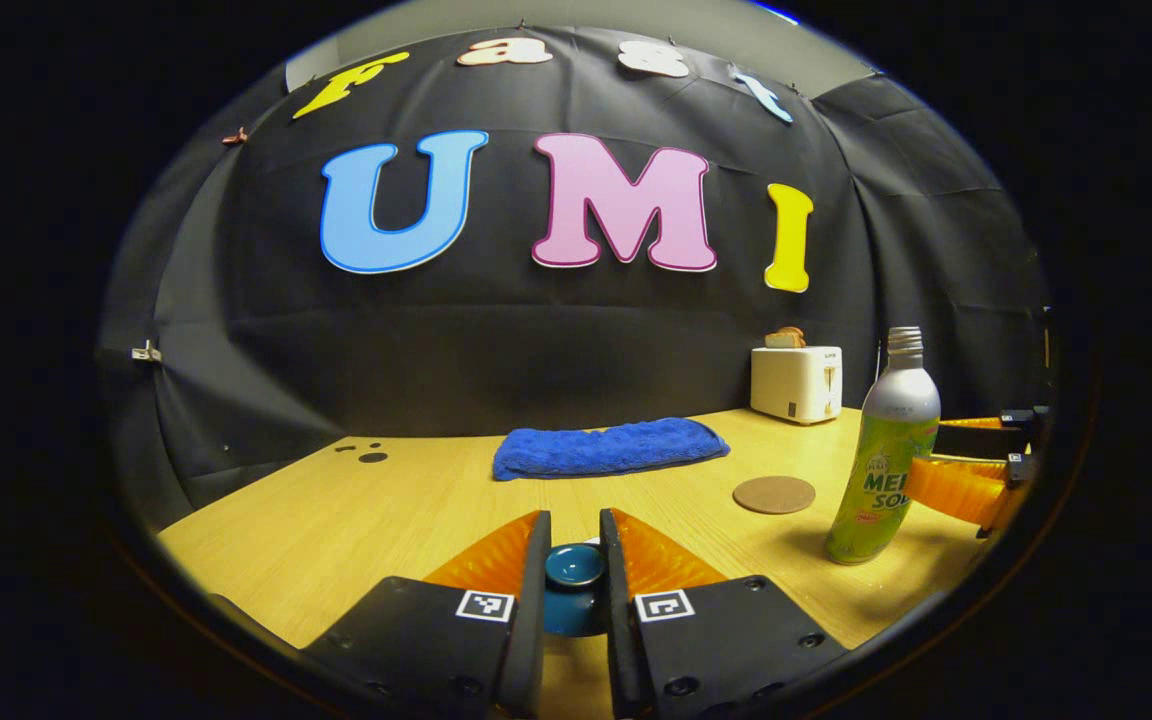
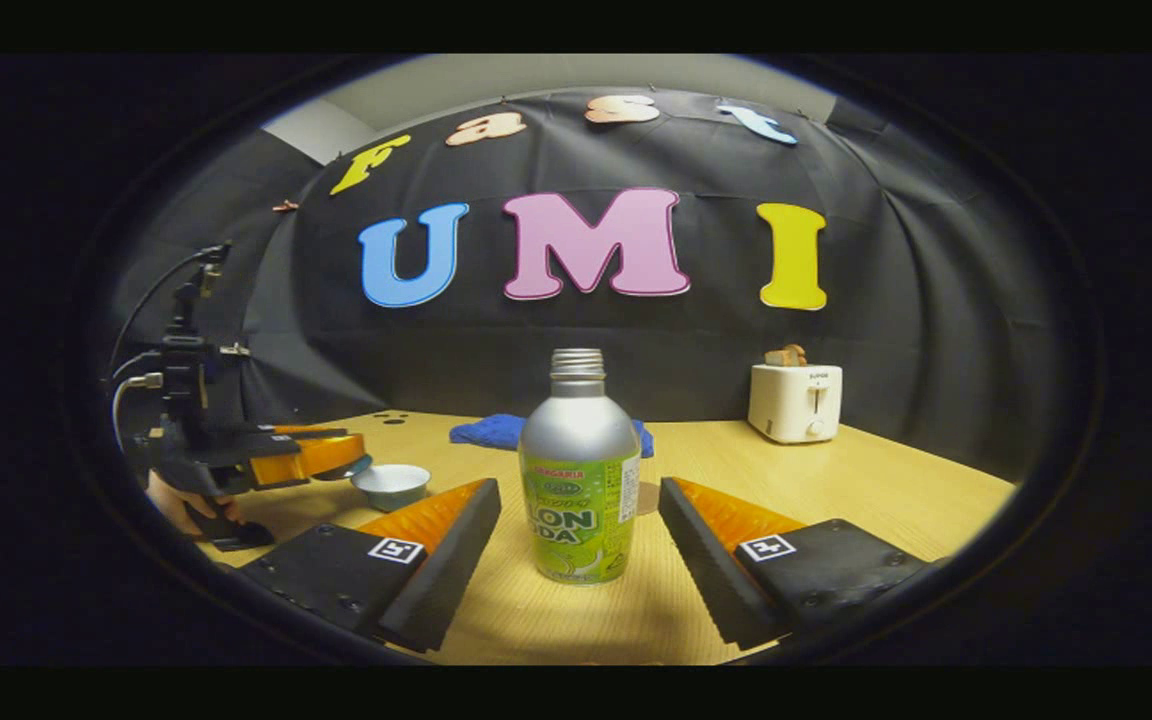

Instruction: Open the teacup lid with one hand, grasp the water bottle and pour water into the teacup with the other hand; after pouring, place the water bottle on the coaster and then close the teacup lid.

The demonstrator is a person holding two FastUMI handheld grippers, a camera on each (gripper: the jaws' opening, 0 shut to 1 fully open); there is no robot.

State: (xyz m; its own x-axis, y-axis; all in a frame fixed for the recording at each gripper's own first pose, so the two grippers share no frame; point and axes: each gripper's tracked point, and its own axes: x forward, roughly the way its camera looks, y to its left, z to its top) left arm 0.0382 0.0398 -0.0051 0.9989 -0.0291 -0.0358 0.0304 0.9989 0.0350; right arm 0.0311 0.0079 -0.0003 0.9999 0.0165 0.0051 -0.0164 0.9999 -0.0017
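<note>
Nearest in the left gripper view, the left gripper [image 1: 576, 560] has its orange-and-black fingers [image 1: 536, 570] drawn in narrow on the small dark teal ceramic teacup lid [image 1: 574, 580], both pressing its sides at the 6 o'clock edge. In the right gripper view that same gripper [image 2: 341, 460] sits out at 9 o'clock with a person's hand [image 2: 176, 505] under it, holding the lid up just above the white round teacup [image 2: 391, 485], so the cup is open.

The right gripper [image 2: 576, 540] has its fingers spread wide, one on each side of the silver-and-green aluminium water bottle [image 2: 578, 480], with clear gaps on both sides. The bottle stands upright on the light wooden bench [image 2: 896, 490], uncapped, dead centre in that view. From the left gripper view the bottle [image 1: 884, 450] is at 3 o'clock, with the right gripper's orange fingers [image 1: 956, 485] poking in just past it.

A bit further back, the round brown cork coaster [image 1: 774, 494] lies flat, near the bottle's left side but apart from it. Beyond that there's a folded blue fluffy towel [image 1: 608, 448] around the middle of the bench, and at the far edge, roughly 2 o'clock, a white boxy toaster [image 1: 796, 383] with toast sticking out.
</note>
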